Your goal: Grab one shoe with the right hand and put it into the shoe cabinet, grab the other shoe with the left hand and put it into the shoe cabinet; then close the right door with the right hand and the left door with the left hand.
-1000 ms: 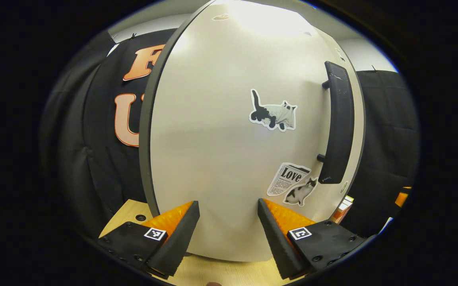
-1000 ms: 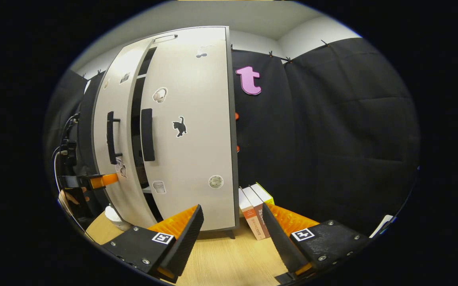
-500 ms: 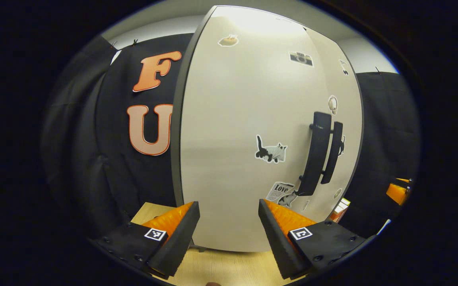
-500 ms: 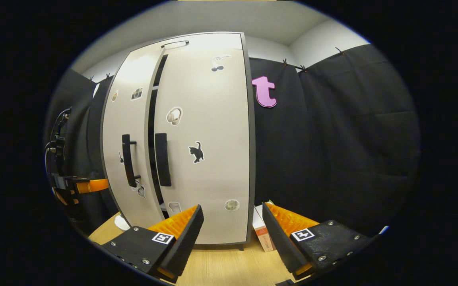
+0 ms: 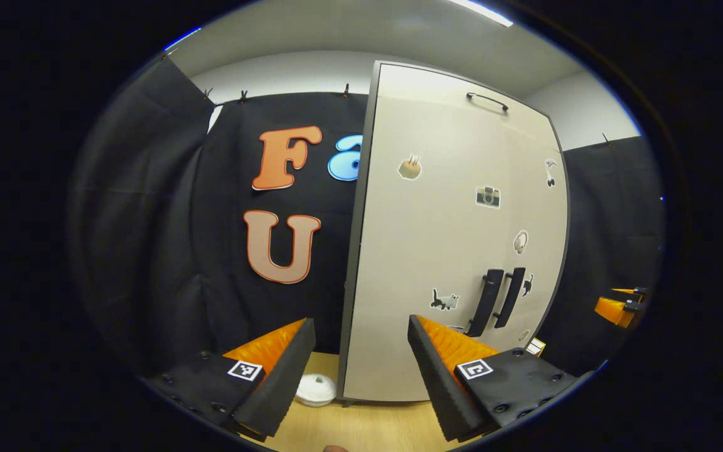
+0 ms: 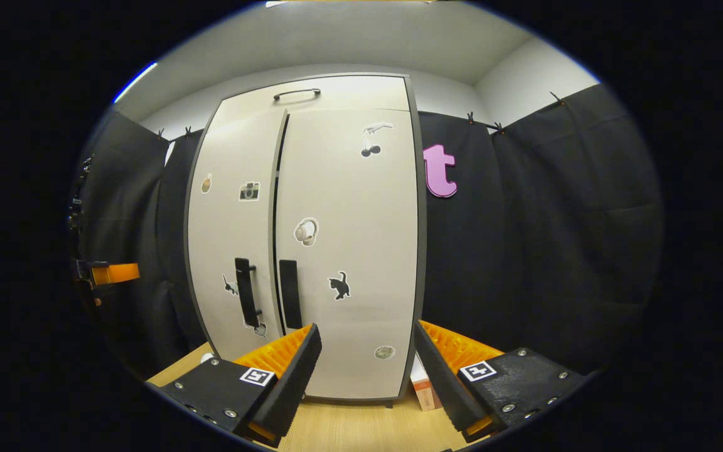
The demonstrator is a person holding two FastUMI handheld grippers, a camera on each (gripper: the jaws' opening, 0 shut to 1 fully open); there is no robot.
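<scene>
Two doors stand closed on the shoe cabinet point(image 6: 311, 251), the left door point(image 6: 233, 232) and right door point(image 6: 352, 251) meeting at a thin seam on the wooden table point(image 6: 349, 427). The left gripper point(image 5: 361, 370) and right gripper point(image 6: 368, 370) hang apart from it, each with fingers spread and empty. A small white dish point(image 5: 315, 388) lies beside the cabinet's foot.

No readable text on the shoe cabinet point(image 6: 349, 251); its stickers are pictures; markers illegible.

Black cloth walls point(image 6: 524, 220), white ceiling point(image 6: 336, 37) (lit strip), pale wooden tabletop point(image 6: 349, 427).
</scene>
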